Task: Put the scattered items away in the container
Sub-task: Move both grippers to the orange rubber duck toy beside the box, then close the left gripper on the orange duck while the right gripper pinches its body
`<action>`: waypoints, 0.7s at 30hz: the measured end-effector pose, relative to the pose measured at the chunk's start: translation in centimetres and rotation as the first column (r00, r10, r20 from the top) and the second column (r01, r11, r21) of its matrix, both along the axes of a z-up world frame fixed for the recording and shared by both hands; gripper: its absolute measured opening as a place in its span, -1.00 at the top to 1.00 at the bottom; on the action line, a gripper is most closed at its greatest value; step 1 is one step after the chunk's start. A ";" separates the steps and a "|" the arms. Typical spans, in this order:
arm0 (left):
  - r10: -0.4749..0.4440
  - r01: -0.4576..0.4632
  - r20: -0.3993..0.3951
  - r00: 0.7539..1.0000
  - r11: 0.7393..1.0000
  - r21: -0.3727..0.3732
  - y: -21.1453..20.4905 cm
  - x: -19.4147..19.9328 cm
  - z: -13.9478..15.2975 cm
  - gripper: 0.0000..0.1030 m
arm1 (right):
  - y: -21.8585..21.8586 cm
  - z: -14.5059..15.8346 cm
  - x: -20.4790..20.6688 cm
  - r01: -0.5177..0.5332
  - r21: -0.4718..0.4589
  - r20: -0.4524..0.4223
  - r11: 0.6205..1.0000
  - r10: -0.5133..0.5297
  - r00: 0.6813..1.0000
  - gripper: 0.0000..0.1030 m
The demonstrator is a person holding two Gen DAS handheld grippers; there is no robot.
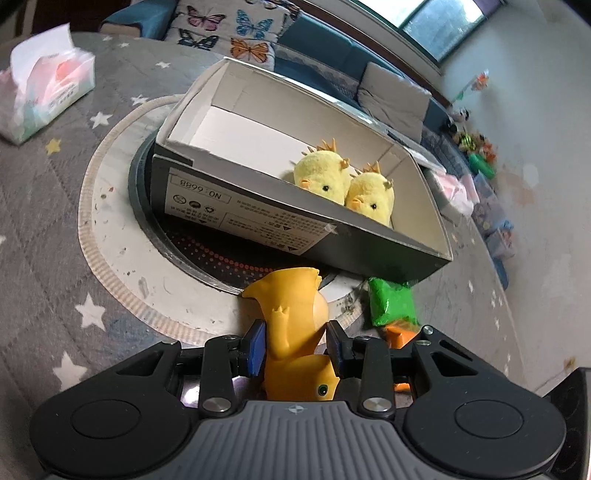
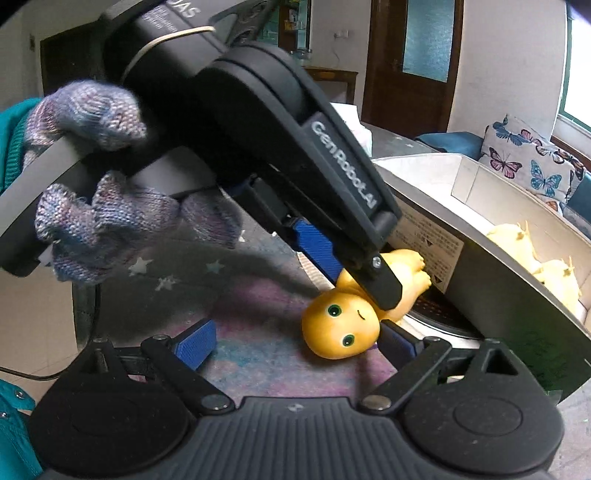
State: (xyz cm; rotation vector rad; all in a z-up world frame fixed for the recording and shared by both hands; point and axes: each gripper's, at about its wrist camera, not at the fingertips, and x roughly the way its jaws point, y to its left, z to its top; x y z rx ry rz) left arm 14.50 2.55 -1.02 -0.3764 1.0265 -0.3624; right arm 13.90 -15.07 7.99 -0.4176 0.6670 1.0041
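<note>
An orange rubber doll (image 1: 295, 332) lies on the table in front of the open cardboard box (image 1: 258, 218). My left gripper (image 1: 295, 347) has its blue pads on both sides of the doll's body and grips it. Two yellow plush chicks (image 1: 347, 188) sit in the box's right end. In the right wrist view the doll (image 2: 341, 328) lies head toward me under the left gripper (image 2: 365, 273). My right gripper (image 2: 295, 343) is open, with its fingers (image 2: 195, 343) wide apart around the doll's head and nothing held.
A green packet (image 1: 391, 301) and an orange block (image 1: 400, 334) lie right of the doll. A tissue pack (image 1: 44, 92) sits at the far left. The box rests on a round stove ring (image 1: 147, 229). A sofa with butterfly cushions (image 1: 229, 33) stands behind.
</note>
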 end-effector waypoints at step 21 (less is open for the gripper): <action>-0.285 0.281 0.015 0.959 0.952 0.121 0.1 0.0 1.1 0.29 | -0.5 0.4 2.2 -0.012 -0.024 0.092 1.000 0.014 0.996 -1.00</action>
